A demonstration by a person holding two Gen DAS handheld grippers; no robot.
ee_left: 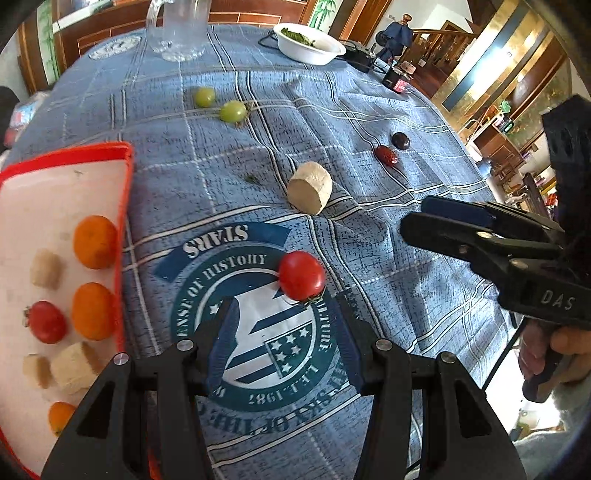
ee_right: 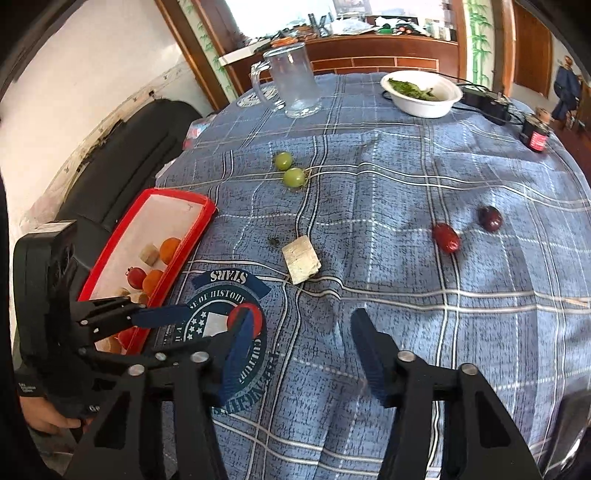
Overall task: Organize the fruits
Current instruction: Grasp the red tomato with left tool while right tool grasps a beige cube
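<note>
Blue plaid cloth (ee_left: 229, 155) with a round teal crest covers the surface, and wood-panelled walls fill the top of both views. In the left wrist view, the left gripper (ee_left: 284, 339) sits at the bottom centre with its fingers spread wide apart and nothing between them. A red cherry tomato (ee_left: 301, 275) lies on the crest just past the fingertips, closer to the right-hand one, apart from both as far as I can tell.

At the left edge of that view is a red-rimmed tray (ee_left: 123, 206) with a white floor; it holds small oranges, another red tomato and a few pale cut chunks. Toward the middle of the frame a pale cylindrical chunk (ee_left: 309, 187) lies on the cloth. Two green grapes (ee_left: 232, 111) sit close together in the upper middle, and two dark red dates (ee_left: 386, 156) lie side by side to the upper right.

A glass mug (ee_left: 181, 27) stands at the top of the frame, and a white bowl (ee_left: 308, 48) with green leaves stands to its right.

The right gripper (ee_left: 424, 218) reaches in from the right edge of the left wrist view, above the cloth. In its own view the right gripper (ee_right: 299, 332) has its fingers parted and empty at the bottom centre, with the tomato (ee_right: 255, 321) partly hidden behind the left-hand finger.
</note>
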